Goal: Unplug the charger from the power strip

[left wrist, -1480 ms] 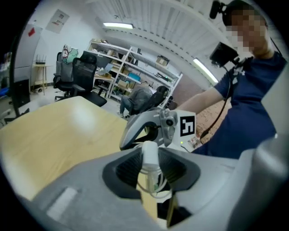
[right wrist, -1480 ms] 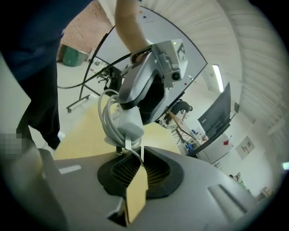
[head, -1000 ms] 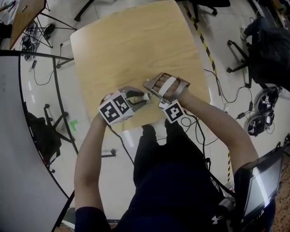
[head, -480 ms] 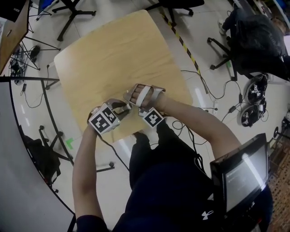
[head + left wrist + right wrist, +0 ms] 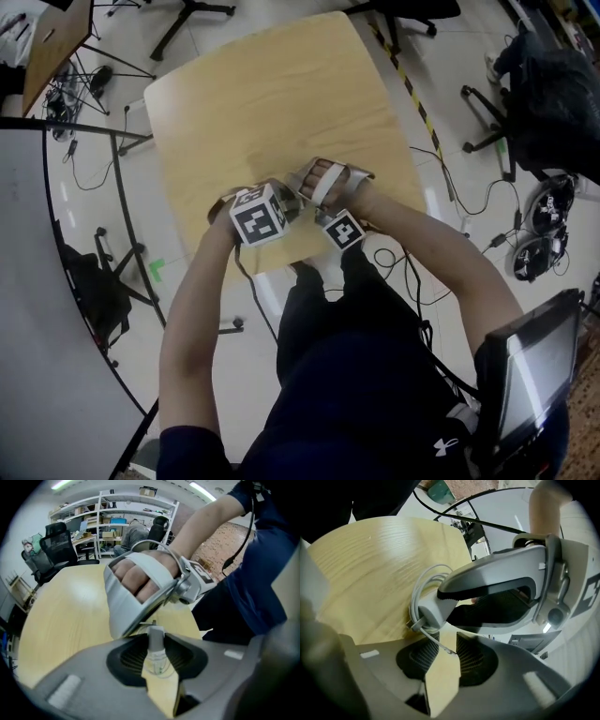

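Note:
A small white charger (image 5: 430,612) with its white cable (image 5: 423,585) coiled round it is off the table, pinched in my left gripper (image 5: 157,660), which is shut on it. In the left gripper view the charger (image 5: 156,641) stands upright between the pads. My right gripper (image 5: 443,654) faces it from a hand's width away. Its jaws are opening, and only a thin loose end of the cable crosses the gap, untouched by the pads. In the head view both grippers (image 5: 286,204) (image 5: 302,187) meet over the wooden table (image 5: 272,103) near its front edge. No power strip is in view.
The person's dark-clothed legs (image 5: 347,356) are against the table's front edge. Office chairs (image 5: 506,103), floor cables (image 5: 441,187) and a black-and-yellow tape line (image 5: 417,89) surround the table. A monitor (image 5: 539,366) stands at the lower right.
Both hands have rolled in place, and the left gripper's marker cube now shows another face. The two grippers sit closer together.

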